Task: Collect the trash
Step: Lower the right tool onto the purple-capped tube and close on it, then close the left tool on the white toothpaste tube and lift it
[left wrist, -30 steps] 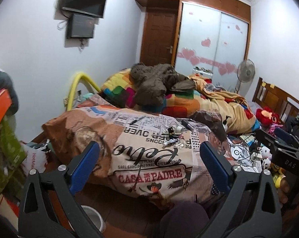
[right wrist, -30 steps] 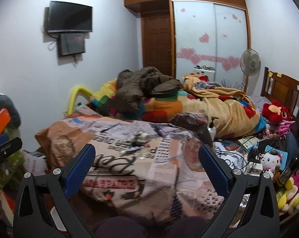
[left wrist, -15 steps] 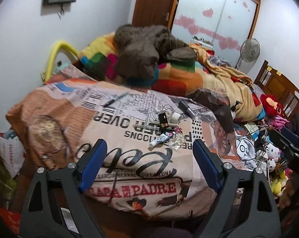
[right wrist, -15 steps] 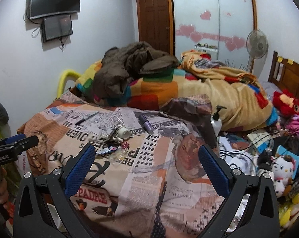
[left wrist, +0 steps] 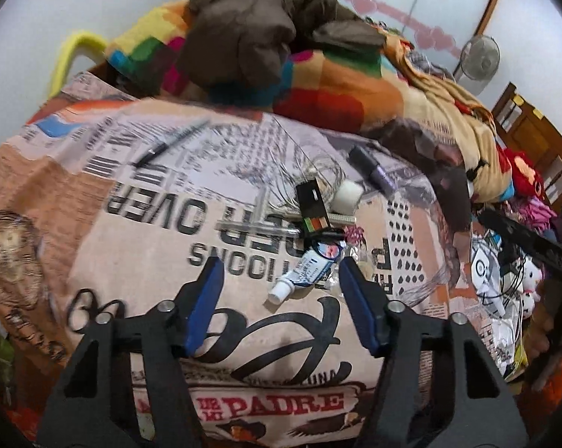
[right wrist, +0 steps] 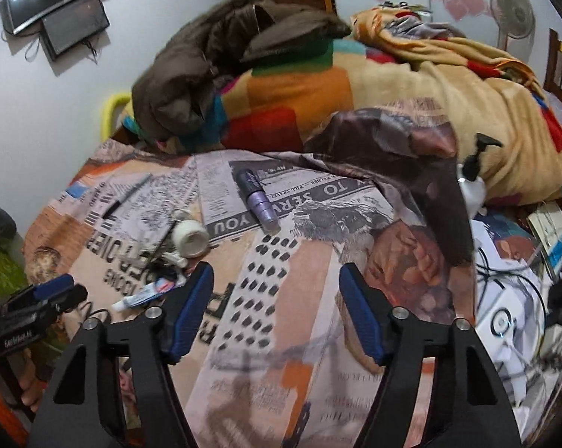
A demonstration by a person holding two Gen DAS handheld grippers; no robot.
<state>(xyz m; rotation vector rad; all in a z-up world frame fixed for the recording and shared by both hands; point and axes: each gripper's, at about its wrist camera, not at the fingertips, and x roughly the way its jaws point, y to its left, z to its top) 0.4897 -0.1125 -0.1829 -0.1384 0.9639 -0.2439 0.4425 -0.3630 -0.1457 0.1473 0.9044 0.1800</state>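
The left gripper (left wrist: pixel 277 272) hangs just short of a small white-and-blue tube (left wrist: pixel 306 271) lying on the printed bedspread (left wrist: pixel 139 246), its jaws spread wide with nothing between them; the tube's white cap points toward the gripper and its crimped end runs back into the rest of the litter. That litter sits just beyond: a black card (left wrist: pixel 311 205), a white roll (left wrist: pixel 347 196), a crumpled clear wrapper (left wrist: pixel 352 257) touching the tube's far end, and, a little apart, a purple tube (left wrist: pixel 370 170) and a pen (left wrist: pixel 171 142). The right gripper (right wrist: pixel 275 280) is also wide open and empty, over bare bedspread beside the pile. The step looks like a first pick by the left gripper, probably of the tube. Since the tube lies at a slant, turning the wrist so the 2 pads close across its narrow body, not along it, should help. The soft cover may bunch, so pressing down lightly and closing slowly seems wise, keeping the wrapper out of the pinch.
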